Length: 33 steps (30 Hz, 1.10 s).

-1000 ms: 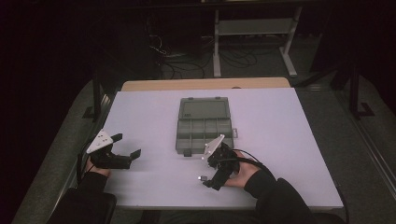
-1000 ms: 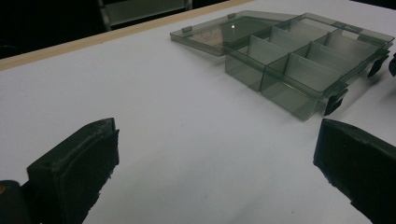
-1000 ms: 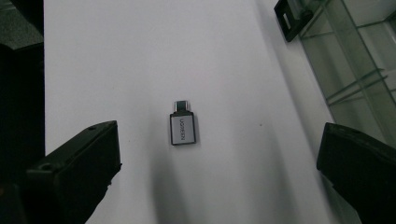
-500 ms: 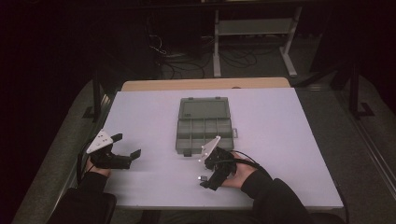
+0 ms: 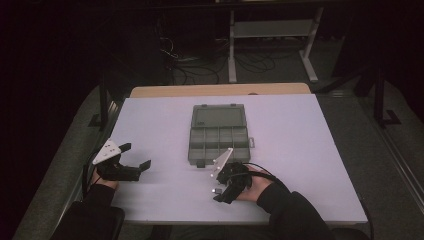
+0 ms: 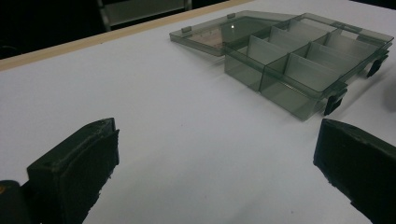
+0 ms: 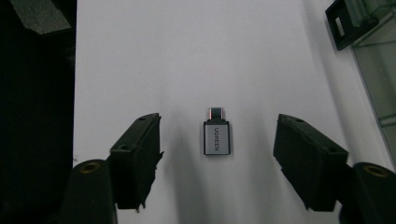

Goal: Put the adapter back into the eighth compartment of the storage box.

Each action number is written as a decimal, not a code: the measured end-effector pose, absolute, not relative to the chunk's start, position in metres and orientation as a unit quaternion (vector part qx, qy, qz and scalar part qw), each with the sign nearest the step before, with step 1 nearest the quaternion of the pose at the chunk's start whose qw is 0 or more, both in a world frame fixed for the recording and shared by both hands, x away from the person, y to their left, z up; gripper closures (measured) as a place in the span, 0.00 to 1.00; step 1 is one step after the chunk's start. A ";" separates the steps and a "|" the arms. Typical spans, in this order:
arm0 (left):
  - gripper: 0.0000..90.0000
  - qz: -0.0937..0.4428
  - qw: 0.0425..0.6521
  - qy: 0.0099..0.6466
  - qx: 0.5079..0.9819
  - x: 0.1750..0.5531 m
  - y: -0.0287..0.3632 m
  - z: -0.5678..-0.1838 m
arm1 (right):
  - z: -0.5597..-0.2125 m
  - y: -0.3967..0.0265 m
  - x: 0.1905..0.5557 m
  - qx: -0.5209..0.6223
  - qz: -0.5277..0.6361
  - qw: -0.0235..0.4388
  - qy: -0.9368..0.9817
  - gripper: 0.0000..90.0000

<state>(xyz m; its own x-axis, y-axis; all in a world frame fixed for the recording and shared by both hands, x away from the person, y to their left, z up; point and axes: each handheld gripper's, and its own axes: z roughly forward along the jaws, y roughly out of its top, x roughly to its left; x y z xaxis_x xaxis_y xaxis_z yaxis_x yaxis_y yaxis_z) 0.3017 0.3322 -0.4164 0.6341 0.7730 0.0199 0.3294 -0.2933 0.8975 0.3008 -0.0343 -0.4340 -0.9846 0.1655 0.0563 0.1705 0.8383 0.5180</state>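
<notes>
Right now, these are the points the pick-up is turning on.

Adapter position: a small grey USB adapter [image 7: 217, 137] is lying flat on the white tabletop [image 5: 310, 150], centred between the right gripper's [image 7: 217, 154] jaws, apart from both.
Long axis: it is running straight away from the camera, parallel to the jaw faces, metal plug end pointing away; so the jaws are set to meet its two long sides.
Right jaws: they have just been closing and are standing about half open, the adapter between them but no pad pressing on it.
Nearer hand: the right hand is hovering over the adapter; the left gripper [image 5: 131, 162] is resting well apart at the tabletop's left side.
Left jaws: wide, nothing between them.
Organizer box: the smoky clear compartment box [image 5: 219, 132] is lying open just beyond the right gripper.
Hard to see: in the high view the adapter is probably sitting under the right gripper, and the compartments look empty, though the dim light is leaving that uncertain.
</notes>
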 end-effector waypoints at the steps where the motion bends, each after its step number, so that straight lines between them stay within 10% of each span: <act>1: 0.00 0.233 0.475 0.359 0.769 0.302 0.332 -0.416 | -0.434 -0.034 0.301 -0.087 -0.270 0.004 -0.959 0.37; 33: 0.00 0.234 0.475 0.358 0.769 0.302 0.332 -0.416 | -0.436 -0.031 0.300 -0.086 -0.260 -0.004 -0.962 0.83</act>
<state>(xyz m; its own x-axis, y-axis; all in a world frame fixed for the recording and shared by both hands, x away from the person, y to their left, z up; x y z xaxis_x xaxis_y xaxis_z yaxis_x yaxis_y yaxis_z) 0.3016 0.3324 -0.4163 0.6343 0.7729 0.0192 0.3282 -0.2917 0.8984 0.3005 -0.0310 -0.4355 -0.9851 0.1676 0.0373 0.1636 0.8499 0.5009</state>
